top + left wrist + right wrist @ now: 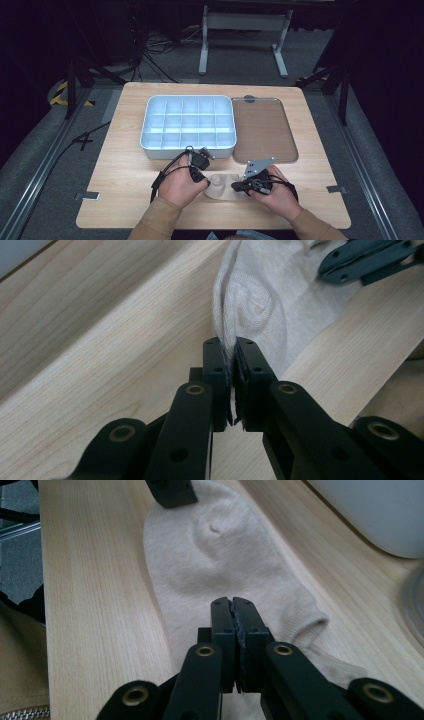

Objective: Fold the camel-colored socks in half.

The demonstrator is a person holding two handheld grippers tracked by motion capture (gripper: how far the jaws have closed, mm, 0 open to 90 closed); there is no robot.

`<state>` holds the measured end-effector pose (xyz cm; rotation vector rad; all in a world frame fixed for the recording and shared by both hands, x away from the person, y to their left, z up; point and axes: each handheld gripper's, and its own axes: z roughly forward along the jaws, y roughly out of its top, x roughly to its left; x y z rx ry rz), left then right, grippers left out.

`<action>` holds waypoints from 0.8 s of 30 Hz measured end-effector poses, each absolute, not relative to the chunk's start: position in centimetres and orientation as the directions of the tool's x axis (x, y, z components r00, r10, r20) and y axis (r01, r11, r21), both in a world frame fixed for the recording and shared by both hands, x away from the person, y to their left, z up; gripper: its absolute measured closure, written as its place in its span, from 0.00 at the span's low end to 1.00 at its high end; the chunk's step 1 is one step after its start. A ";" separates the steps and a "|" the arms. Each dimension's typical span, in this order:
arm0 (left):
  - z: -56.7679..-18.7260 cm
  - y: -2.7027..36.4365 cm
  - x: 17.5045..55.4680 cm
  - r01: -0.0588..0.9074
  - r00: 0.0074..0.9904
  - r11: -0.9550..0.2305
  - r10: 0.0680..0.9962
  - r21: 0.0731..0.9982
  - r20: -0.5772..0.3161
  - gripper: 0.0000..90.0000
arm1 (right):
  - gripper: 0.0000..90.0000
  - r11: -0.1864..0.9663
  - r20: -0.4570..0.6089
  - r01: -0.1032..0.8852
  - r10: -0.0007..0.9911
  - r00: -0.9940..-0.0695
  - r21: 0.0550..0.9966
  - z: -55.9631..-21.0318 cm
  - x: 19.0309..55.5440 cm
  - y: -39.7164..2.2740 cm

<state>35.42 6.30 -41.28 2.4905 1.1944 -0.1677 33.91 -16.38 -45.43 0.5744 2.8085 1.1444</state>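
We see a beige sock (223, 186) lying flat on the wooden table (125, 175), low in the centre of the high view, between the person's two hands. The left gripper (231, 352) has its jaws pressed together on the sock's edge, a thin fold of cloth pinched between them; we judge this end is held so the fabric can be kept taut or lifted. The right gripper (233, 611) lies over the sock's other end with its jaws drawn together; a sliver of cloth seems caught between them, so we read it as clamped on the sock too. Holding both ends suggests stretching, folding or carrying.

Just above the hands in the high view stands a white compartment box (188, 149), its cells empty, probably the destination. Its clear lid (263, 130) lies flat beside it on the right, leaving the cells open.
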 end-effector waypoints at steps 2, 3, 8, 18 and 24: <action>-41.1 6.4 35.4 0.772 0.634 -0.572 0.725 0.277 -0.267 0.94 | 0.99 0.649 0.090 0.316 0.357 -0.930 0.692 -45.7 33.8 -16.0; -41.0 6.4 35.3 0.774 0.632 -0.569 0.726 0.280 -0.270 0.94 | 0.99 0.656 0.092 0.319 0.355 -0.930 0.684 -45.8 33.9 -15.9; -40.8 6.7 35.4 0.773 0.633 -0.565 0.723 0.290 -0.278 0.94 | 0.99 0.683 0.079 0.316 0.355 -0.932 0.659 -46.7 33.9 -15.7; -40.6 7.1 35.4 0.784 0.621 -0.568 0.726 0.252 -0.295 0.94 | 0.99 0.666 0.074 0.319 0.369 -0.926 0.674 -45.7 33.8 -16.4; -40.2 7.6 35.6 0.796 0.606 -0.561 0.743 0.229 -0.284 0.94 | 0.99 0.643 0.074 0.377 0.446 -0.892 0.667 -44.9 34.5 -19.7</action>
